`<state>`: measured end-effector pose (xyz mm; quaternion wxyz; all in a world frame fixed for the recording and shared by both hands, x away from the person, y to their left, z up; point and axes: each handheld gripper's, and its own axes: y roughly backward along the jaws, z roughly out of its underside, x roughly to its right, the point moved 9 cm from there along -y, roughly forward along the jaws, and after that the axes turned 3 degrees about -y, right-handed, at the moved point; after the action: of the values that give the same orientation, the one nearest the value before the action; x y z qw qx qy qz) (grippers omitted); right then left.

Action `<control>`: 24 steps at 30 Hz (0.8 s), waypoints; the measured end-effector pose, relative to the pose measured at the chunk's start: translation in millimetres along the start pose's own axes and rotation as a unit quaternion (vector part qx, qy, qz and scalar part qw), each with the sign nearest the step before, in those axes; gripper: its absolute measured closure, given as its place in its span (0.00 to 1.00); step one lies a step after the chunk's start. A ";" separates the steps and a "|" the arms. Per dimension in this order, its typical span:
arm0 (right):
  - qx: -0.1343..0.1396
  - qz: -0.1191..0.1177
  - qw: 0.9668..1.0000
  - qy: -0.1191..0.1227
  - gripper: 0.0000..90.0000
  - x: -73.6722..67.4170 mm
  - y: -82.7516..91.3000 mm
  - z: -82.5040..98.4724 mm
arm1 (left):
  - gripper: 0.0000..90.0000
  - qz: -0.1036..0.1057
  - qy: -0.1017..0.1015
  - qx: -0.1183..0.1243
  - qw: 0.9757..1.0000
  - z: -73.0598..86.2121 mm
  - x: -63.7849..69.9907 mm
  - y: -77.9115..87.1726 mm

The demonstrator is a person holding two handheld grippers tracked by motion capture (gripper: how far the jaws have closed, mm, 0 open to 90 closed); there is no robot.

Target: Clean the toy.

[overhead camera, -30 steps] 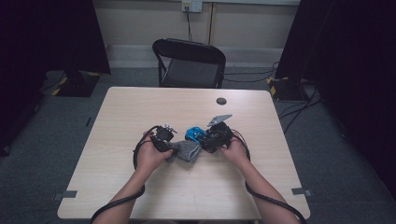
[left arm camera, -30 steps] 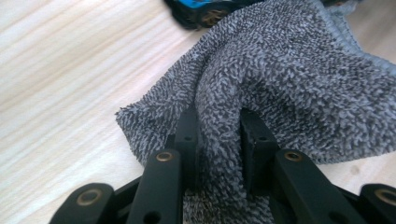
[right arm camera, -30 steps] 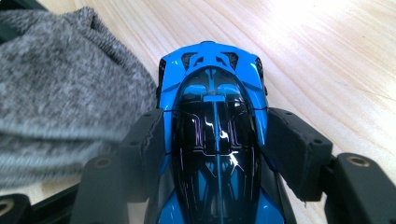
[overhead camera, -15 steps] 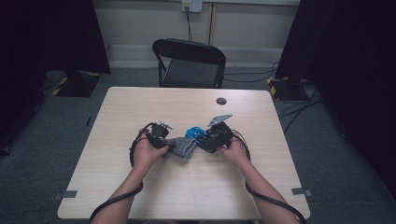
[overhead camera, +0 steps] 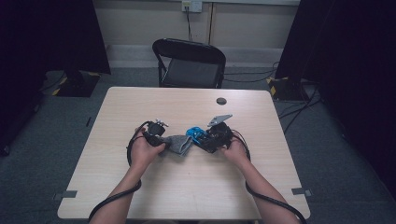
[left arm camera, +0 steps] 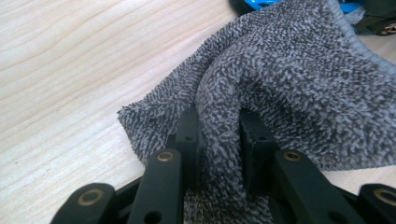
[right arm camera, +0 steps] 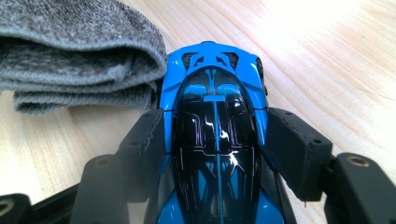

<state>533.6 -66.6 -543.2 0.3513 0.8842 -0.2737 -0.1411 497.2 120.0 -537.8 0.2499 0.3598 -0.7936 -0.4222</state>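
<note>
A folded grey towel (overhead camera: 180,143) lies at the table's middle, between both hands. My left gripper (overhead camera: 164,143) is shut on a bunched fold of the towel (left arm camera: 280,84); both black pads (left arm camera: 189,135) press into the pile. My right gripper (overhead camera: 201,140) is shut on a glossy blue toy car (overhead camera: 195,134), its pads (right arm camera: 292,149) clamped on the car's two sides. The blue toy car (right arm camera: 215,112) points away from the camera and its nose touches the towel (right arm camera: 79,56), which is folded in layers.
The pale wooden table (overhead camera: 187,186) has bare room all around the hands. A small dark round disc (overhead camera: 221,101) lies near the far edge. A black folding chair (overhead camera: 189,63) stands behind the table. Cables trail from both grippers toward the near edge.
My left gripper with the towel has shifted slightly left, away from the car. The right gripper and the car have stayed in place.
</note>
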 end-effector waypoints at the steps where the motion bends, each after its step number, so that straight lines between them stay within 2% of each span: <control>1: -0.001 0.000 1.000 0.000 0.42 0.0 0.0 0.0 | 0.81 0.000 0.002 0.000 1.000 0.4 -1.2 0.3; 24: 0.000 0.000 1.000 0.002 0.42 0.1 0.4 0.4 | 0.81 -0.016 0.025 0.005 1.000 2.2 -19.8 4.5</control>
<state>533.3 -67.1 -543.2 0.3520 0.8843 -0.2731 -0.1399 506.3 138.3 -537.0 0.2612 0.3840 -0.7836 -0.4127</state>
